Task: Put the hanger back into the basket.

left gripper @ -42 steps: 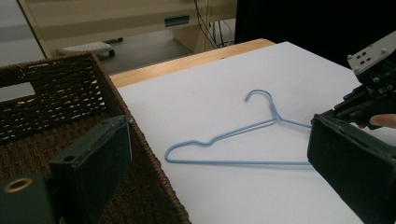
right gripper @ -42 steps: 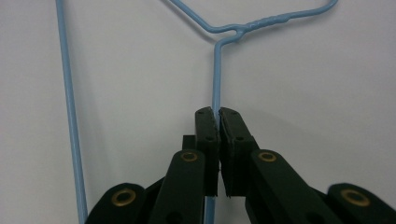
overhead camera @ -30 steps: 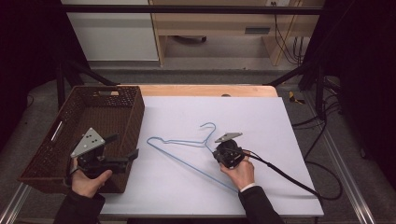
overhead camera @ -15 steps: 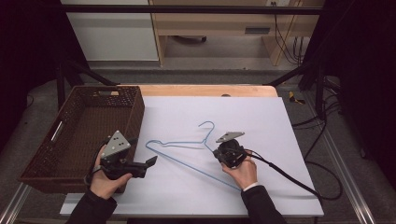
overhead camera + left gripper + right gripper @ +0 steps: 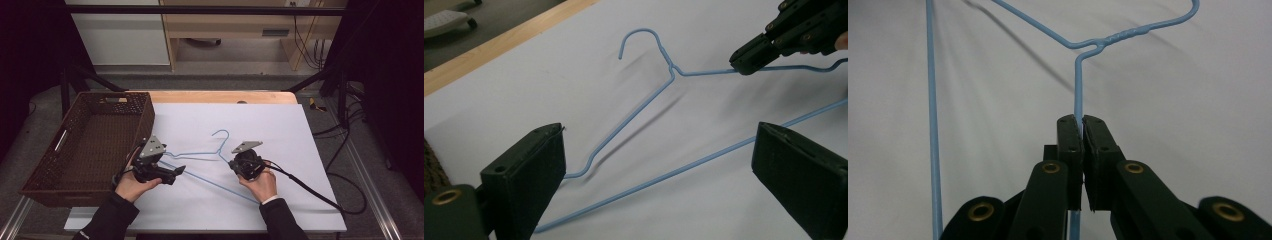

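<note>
- We have the blue wire hanger (image 5: 200, 165) on the white sheet (image 5: 300, 150) covering the table, hook toward the far edge, lying right of the brown wicker basket (image 5: 90, 145)
- Our right gripper (image 5: 1082, 120) has its jaws pinched tight on one sloping shoulder wire, a little below the twisted neck; in the left gripper view that shoulder looks raised off the sheet, with a shadow beneath it
- Our left gripper (image 5: 659, 165) is wide open and has hold of nothing; its jaws straddle the hanger's other end, the long bottom wire passing between them, neither jaw touching it as far as we can tell
- Done so far, in our judgement: one end secured by the right gripper
- Left to do: close the left gripper on its end, lift with both, and carry the hanger off the sheet, likely to the basket, which sits empty just beside our left hand (image 5: 131, 182)
</note>
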`<act>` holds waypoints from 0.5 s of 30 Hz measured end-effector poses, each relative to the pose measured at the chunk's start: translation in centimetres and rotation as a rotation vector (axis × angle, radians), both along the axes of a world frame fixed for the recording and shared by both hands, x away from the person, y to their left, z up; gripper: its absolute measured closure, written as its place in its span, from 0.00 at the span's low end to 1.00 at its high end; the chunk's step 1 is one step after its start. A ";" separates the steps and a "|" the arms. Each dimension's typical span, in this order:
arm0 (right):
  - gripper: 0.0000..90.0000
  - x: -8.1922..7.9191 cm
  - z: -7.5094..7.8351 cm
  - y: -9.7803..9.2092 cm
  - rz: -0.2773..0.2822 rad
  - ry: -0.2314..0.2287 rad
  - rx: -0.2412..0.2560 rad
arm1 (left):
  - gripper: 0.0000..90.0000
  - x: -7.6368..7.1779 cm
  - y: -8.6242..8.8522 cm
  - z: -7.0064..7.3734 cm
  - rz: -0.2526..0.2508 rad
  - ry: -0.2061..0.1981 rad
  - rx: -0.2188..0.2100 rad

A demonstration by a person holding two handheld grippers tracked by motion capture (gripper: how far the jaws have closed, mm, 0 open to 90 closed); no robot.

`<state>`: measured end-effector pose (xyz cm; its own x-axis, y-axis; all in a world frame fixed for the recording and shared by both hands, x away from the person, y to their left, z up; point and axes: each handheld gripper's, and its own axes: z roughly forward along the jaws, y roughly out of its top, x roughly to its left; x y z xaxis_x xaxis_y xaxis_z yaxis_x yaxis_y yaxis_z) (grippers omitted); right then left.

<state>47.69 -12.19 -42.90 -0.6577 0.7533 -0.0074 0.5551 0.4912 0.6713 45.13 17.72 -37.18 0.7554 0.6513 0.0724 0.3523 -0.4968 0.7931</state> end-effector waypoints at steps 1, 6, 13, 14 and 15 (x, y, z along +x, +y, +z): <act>0.97 0.0 0.0 0.0 0.000 0.000 0.000 | 0.08 0.2 -0.3 -0.1 -0.003 0.005 0.005; 0.97 0.0 0.1 0.0 0.006 -0.002 0.001 | 0.09 1.2 -1.5 -0.7 -0.027 0.034 0.054; 0.97 -0.1 0.2 0.0 0.005 -0.003 0.001 | 0.10 2.5 -2.9 -1.6 -0.055 0.056 0.103; 0.97 -0.1 0.2 -0.1 0.006 -0.002 0.001 | 0.10 2.7 -3.1 -1.7 -0.058 0.061 0.101; 0.97 -0.1 0.2 0.0 0.007 -0.002 0.003 | 0.10 2.8 -3.2 -1.8 -0.063 0.064 0.103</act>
<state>47.57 -12.23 -42.73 -0.6630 0.7486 -0.0068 0.5500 0.4932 0.6740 47.94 14.49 -38.95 0.7996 0.5942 0.0873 0.3660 -0.5973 0.7136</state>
